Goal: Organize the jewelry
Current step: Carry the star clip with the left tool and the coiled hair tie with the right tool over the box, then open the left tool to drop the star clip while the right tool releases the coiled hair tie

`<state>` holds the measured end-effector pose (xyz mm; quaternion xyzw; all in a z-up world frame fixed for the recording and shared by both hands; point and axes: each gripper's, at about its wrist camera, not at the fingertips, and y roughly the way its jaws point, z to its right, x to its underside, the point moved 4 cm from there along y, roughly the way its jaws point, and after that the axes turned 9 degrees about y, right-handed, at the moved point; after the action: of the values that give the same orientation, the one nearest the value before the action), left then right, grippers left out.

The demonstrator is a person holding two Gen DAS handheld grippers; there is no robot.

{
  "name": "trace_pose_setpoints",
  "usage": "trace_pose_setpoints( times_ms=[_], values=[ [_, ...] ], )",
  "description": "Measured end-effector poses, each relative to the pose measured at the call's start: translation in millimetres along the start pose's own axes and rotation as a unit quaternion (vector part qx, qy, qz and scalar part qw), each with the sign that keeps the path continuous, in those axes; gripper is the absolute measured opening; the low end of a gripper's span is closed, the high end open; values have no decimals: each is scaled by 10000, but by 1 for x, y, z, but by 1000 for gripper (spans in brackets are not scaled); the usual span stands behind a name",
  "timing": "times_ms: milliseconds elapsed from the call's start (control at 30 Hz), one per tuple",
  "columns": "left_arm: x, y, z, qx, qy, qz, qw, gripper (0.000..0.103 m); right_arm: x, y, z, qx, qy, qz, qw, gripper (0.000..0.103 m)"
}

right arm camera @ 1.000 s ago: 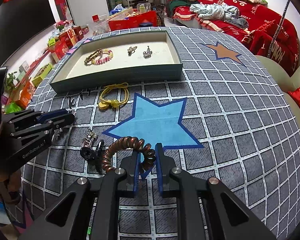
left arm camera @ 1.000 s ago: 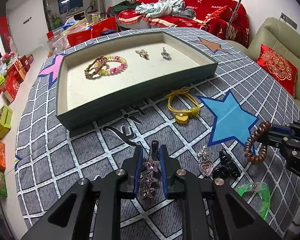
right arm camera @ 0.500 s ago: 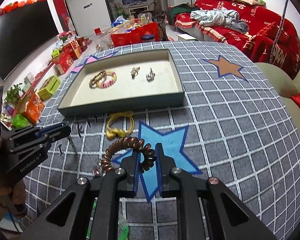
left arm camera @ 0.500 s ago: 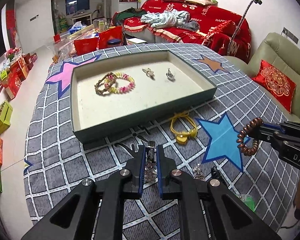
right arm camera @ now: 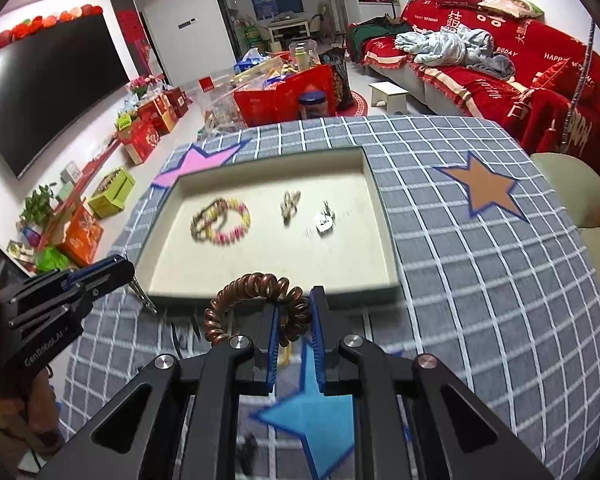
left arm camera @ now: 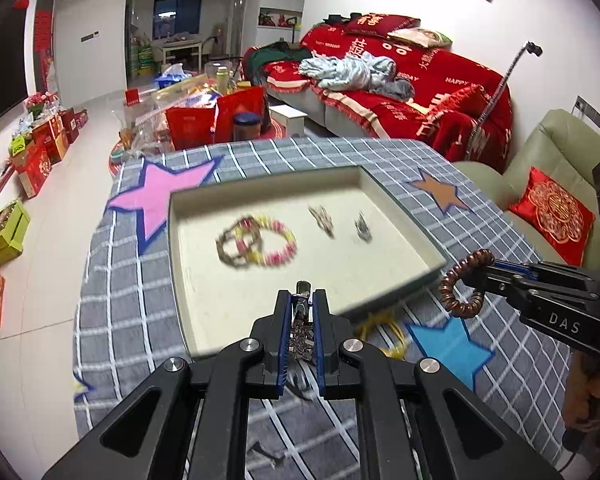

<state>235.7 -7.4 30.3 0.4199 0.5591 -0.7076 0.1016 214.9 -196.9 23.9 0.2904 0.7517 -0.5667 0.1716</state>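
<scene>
My left gripper (left arm camera: 302,300) is shut on a star hair clip (left arm camera: 300,336) and holds it above the near edge of the green tray (left arm camera: 404,216). My right gripper (right arm camera: 294,312) is shut on a brown spiral hair tie (right arm camera: 252,300), raised just in front of the tray (right arm camera: 384,216). The hair tie also shows in the left wrist view (left arm camera: 462,284). In the tray lie beaded bracelets (left arm camera: 256,242), a small ornament (left arm camera: 320,220) and a silver charm (left arm camera: 363,229).
A yellow hair tie (left arm camera: 380,332) lies on the checked tablecloth (right arm camera: 500,280) in front of the tray, partly hidden by my fingers. A red sofa (left arm camera: 400,92) and floor clutter lie beyond the table. A green armchair (left arm camera: 560,152) stands at the right.
Both grippers have risen from the table and moved forward toward the tray, each carrying its item. The small items left on the cloth have dropped out of view.
</scene>
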Motion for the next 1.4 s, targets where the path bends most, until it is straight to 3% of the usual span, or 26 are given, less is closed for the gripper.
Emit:
trace_pose_setpoints(
  times_ms=[333, 867, 1400],
  values=[
    [-25, 39, -25, -167, -30, -99, 9998, 27, -38, 53, -9, 40, -12, -180, 9998, 16],
    [-21, 105, -45, -184, -266, -678, 9972, 27, -40, 132, 1, 190, 151, -747, 9969, 16],
    [-23, 130, -42, -752, 109, -858, 9934, 28, -54, 150, -2, 447, -124, -641, 9969, 16]
  ],
)
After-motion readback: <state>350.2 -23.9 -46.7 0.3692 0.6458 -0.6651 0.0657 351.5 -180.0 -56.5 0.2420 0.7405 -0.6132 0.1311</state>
